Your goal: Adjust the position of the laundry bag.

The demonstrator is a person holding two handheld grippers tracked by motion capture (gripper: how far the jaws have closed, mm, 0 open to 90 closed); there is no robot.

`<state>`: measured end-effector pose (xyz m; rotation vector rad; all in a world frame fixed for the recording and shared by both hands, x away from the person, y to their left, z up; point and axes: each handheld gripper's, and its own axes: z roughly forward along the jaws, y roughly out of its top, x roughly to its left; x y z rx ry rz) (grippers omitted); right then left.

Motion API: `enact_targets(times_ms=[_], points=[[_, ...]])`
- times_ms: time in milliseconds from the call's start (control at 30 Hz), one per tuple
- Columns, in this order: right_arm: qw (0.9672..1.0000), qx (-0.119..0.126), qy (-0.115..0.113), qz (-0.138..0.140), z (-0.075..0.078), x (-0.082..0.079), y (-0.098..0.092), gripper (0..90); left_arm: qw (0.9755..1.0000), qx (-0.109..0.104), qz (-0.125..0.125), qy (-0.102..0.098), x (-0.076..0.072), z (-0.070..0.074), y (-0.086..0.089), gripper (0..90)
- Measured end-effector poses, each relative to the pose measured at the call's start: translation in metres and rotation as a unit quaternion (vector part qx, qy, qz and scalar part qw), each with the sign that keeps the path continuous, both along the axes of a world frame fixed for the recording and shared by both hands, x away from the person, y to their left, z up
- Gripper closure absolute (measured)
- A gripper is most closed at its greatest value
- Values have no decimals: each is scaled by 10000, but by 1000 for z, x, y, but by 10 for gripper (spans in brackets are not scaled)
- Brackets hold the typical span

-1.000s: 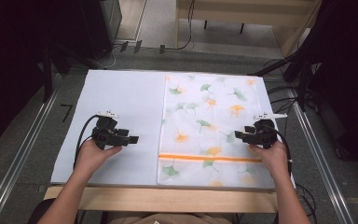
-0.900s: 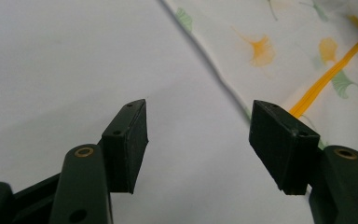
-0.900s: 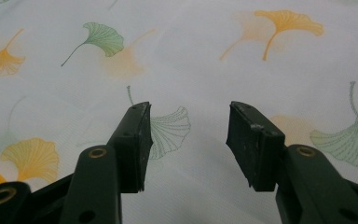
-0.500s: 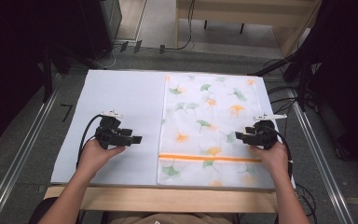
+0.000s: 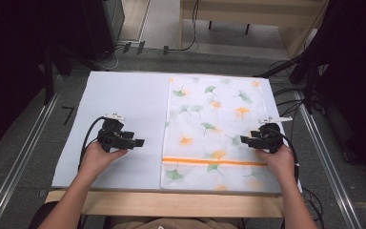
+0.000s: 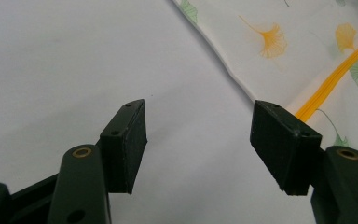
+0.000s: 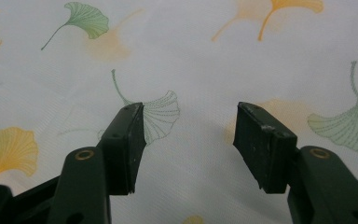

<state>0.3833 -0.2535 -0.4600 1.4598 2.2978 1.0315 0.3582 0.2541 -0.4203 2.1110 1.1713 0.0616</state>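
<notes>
A: High view first. The leaf-print cloth [image 5: 214, 124] lies flat on the right half of the tabletop [image 5: 124, 95], running from its far edge to its near edge, an orange stripe [image 5: 214, 161] across it close to the near edge.

B: And the tongs?

A: The left tongs [image 5: 139, 142] sit over bare tabletop, just beside the cloth's left edge, tips pointing at it but apart from it. The right tongs [image 5: 244, 140] are over the cloth itself, near the tabletop's right edge, tips pointing inward.

B: Left gripper view?

A: Left tongs [image 6: 198, 140] released, jaws wide apart, only white tabletop between them. The cloth [image 6: 289, 42] edge runs diagonally just past the right-hand jaw, with the orange stripe [image 6: 326, 86] beside it.

B: Right gripper view?

A: Right tongs [image 7: 189, 144] released as well, hovering over the cloth [image 7: 191, 56]; a green leaf [image 7: 161, 114] shows at the left-hand jaw. No fold of fabric is pinched.

B: What's different from a second ago?

A: The right jaws have just been opening a touch wider, with only flat cloth behind them. The left tongs have edged slightly toward the cloth's edge. The cloth hasn't shifted.
</notes>
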Motion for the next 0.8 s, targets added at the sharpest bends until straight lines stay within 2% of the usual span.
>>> enact_targets(times_ms=[167,267,400,567,667,800], points=[[10000,13,3,2,1,0,1,446,9998,-109,156,1,0,3,-2,383],[10000,55,-38,-15,2,-1,-1,454,9997,-180,166,23,-1,4,-5,394],[9999,100,-12,-137,4,-3,-8,463,10000,-38,-6,35,-3,4,-18,420],[9998,85,-23,-189,4,-6,-13,463,9999,-74,-77,35,-1,4,-25,437],[9997,105,-2,-214,4,-7,-15,463,9997,-161,-59,158,1,2,-29,450],[9997,69,-30,-236,4,-10,-17,472,9996,-111,-112,220,4,0,-37,457]])
